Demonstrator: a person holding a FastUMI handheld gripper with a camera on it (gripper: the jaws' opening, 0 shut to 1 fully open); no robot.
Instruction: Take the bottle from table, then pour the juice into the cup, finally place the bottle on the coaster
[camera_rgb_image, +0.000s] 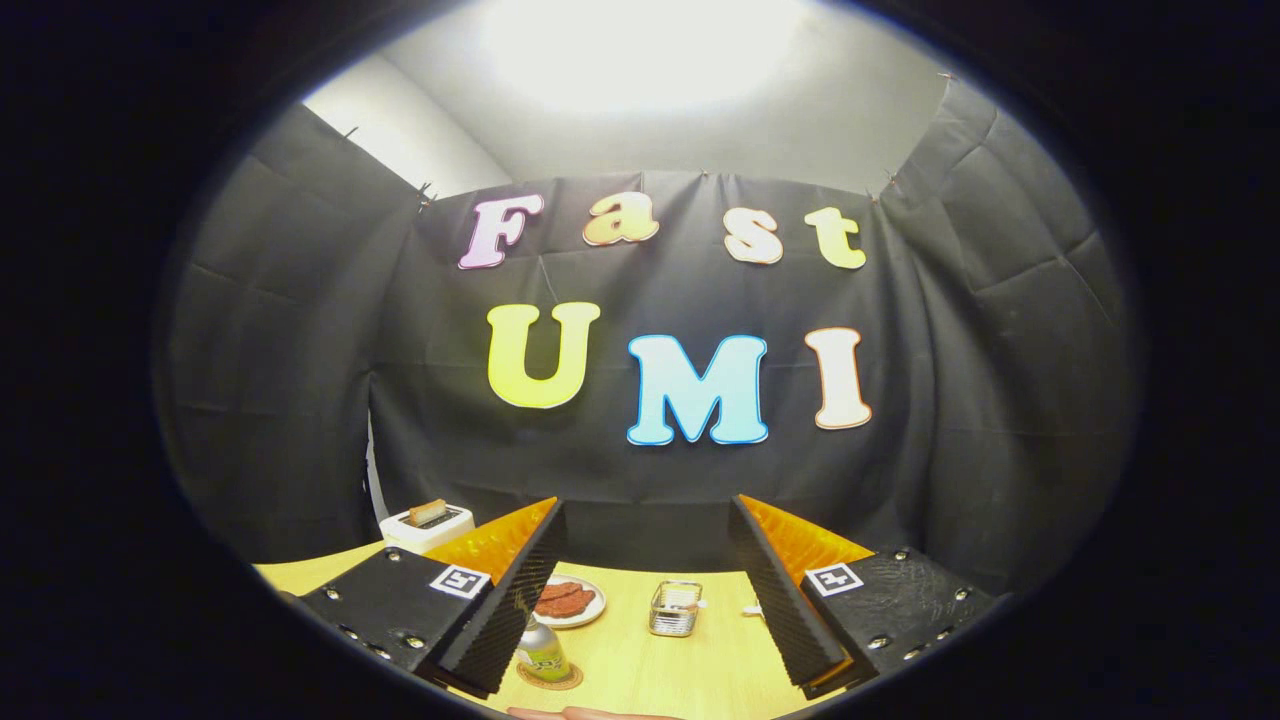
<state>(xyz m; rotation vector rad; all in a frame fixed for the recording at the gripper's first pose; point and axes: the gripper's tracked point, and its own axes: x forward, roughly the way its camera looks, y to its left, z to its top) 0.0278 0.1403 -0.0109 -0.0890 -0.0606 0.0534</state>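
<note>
Tool fingers stand wide apart, gripping nothing. Left to right on the counter: toaster holding bread at the far edge, bottle upright on its coaster, plate of red food, small wire basket.

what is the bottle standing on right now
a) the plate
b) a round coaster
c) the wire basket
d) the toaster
b: the bottle stands upright on a round coaster on the table, beside the inner edge of one finger of the open gripper, apart from the plate.
</note>
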